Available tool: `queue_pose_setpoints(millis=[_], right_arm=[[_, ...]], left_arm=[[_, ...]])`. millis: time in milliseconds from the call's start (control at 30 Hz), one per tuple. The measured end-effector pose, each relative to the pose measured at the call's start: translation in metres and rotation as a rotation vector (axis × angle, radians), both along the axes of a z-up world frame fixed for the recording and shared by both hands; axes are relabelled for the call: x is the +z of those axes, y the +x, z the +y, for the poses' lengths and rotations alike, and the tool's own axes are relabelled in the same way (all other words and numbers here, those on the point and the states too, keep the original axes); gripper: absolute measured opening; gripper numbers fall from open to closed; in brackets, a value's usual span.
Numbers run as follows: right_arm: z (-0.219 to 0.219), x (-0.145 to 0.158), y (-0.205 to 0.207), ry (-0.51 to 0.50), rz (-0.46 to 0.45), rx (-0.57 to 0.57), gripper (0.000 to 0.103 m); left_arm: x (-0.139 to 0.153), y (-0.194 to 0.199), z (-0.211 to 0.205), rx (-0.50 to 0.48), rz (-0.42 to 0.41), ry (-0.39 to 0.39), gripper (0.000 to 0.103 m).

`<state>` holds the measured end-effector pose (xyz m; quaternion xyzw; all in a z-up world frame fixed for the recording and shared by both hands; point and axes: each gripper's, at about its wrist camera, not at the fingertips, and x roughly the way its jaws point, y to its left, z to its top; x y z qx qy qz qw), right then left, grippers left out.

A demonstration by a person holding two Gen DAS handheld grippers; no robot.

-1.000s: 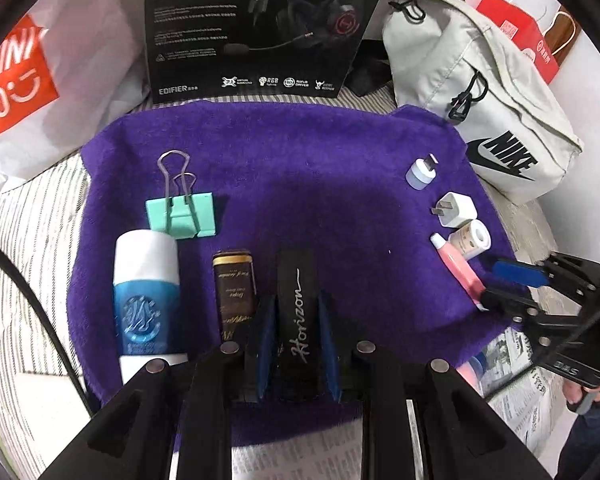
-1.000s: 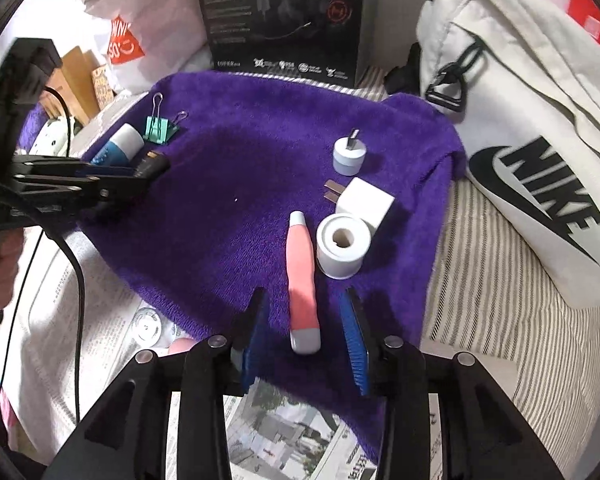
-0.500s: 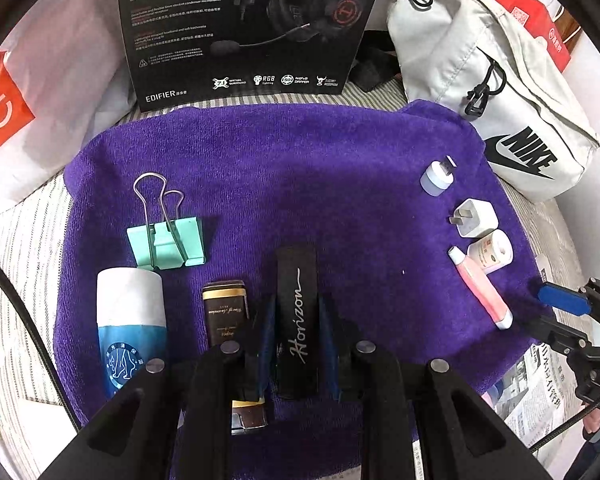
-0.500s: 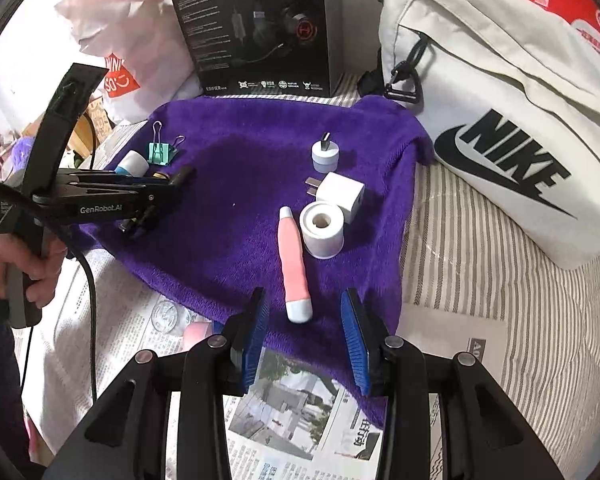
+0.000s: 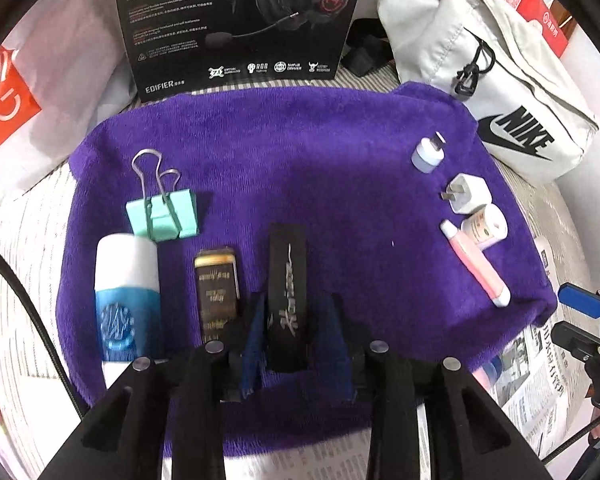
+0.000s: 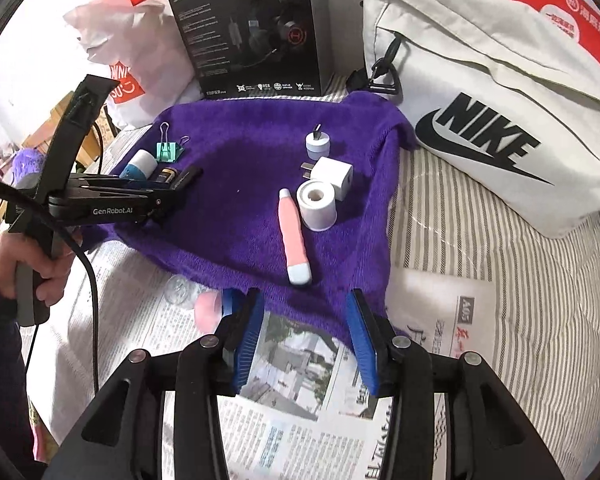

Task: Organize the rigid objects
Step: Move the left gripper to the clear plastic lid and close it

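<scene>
My left gripper has just been opening around the black bar, which now lies on the purple towel near its front edge, beside the gold-capped tube; the pads look barely off it, so I judge it placed. My right gripper has pulled back off the towel's front edge, jaws apart and widening, nothing between them; the pink tube lies near the right edge by the white roll. Left row looks done.

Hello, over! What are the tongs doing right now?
Left tongs just easing open around the black case on the purple towel. Right tongs open, empty, just widening, pink tube ahead. Nothing in the way.
</scene>
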<state>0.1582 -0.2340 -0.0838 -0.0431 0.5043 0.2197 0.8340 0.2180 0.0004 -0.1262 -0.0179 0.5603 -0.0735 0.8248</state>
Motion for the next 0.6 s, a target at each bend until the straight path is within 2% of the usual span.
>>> queue_pose_setpoints(millis=[167,367,467,600], right_arm=[[-0.01,0.005,-0.013,0.005,-0.01,-0.022,0.043],[-0.029,0.007,-0.026,0.017,-0.006,-0.078,0.043],[-0.037,0.006,-0.03,0.016,0.001,-0.097,0.043],[-0.046,0.006,-0.037,0.014,0.005,-0.106,0.044]], left_arm=[[0.015,-0.025,-0.008,-0.032,-0.035,0.007,0.031],[0.034,-0.072,-0.031,-0.109,-0.095,-0.007,0.031],[0.031,-0.091,-0.048,-0.154,-0.098,-0.009,0.031],[0.011,-0.092,-0.069,-0.187,-0.058,0.022,0.031]])
